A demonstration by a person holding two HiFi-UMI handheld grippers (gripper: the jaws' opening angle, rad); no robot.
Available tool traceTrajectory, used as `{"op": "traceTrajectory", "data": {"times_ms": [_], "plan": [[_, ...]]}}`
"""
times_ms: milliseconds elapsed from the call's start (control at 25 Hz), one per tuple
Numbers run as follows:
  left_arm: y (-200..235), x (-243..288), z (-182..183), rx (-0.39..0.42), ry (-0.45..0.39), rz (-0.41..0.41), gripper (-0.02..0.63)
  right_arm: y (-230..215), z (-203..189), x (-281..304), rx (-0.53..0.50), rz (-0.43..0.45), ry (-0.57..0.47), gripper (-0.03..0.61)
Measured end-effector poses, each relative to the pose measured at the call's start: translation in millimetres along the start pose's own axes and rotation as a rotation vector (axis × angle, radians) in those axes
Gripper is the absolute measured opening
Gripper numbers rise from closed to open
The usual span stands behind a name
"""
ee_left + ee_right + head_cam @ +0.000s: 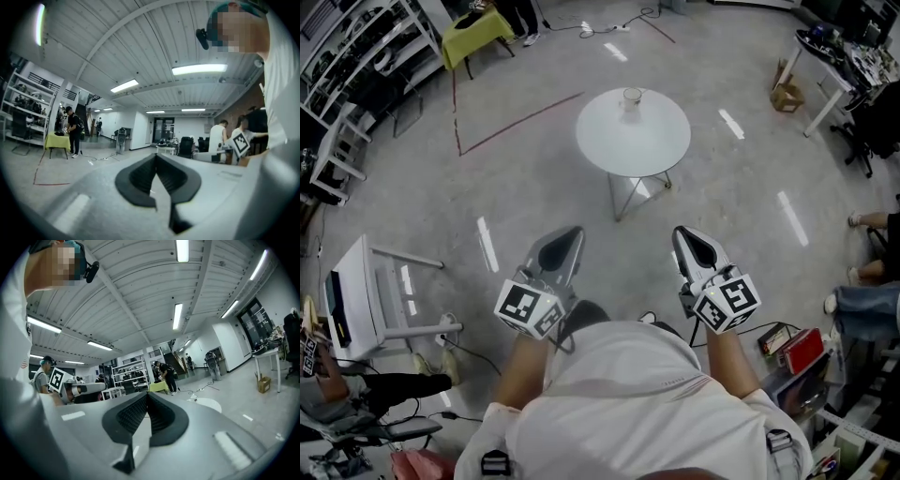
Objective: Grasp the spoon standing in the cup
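A small glass cup (632, 97) stands near the far edge of a round white table (633, 136) in the head view; the spoon in it is too small to make out. Both grippers are held close to the person's body, well short of the table. My left gripper (574, 232) is shut and empty, its jaws meeting at the tips (156, 155). My right gripper (680, 232) is also shut with nothing in it (147, 393). The right gripper view shows the round table (210, 405) and the cup (195, 399) far off on the floor ahead.
A red tape line (516, 120) crosses the grey floor left of the table. A yellow-covered table (476, 28) and shelves (352, 47) stand at the far left, a white stand (366, 300) at the near left. A white desk (825, 70), a cardboard box (787, 97) and seated people (872, 300) are on the right.
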State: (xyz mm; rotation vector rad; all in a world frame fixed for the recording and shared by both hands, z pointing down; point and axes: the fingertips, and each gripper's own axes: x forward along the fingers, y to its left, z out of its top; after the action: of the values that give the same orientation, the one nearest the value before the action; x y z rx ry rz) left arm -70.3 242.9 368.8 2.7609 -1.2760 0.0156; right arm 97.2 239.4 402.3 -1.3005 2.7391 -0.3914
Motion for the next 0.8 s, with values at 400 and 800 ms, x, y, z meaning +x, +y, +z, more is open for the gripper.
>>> {"op": "traceTrajectory", "data": {"times_ms": [400, 800], "plan": [[7.7, 62.0, -21.6, -0.055, 0.031, -0.054, 0.002, -46.0, -9.5, 22.6, 0.022, -0.02, 0.062, 0.006], [102.3, 169.5, -8.3, -0.071, 0.019, -0.144, 0.002, -110.0, 17.6, 125.7, -0.012, -0.086, 0.09, 0.006]]}}
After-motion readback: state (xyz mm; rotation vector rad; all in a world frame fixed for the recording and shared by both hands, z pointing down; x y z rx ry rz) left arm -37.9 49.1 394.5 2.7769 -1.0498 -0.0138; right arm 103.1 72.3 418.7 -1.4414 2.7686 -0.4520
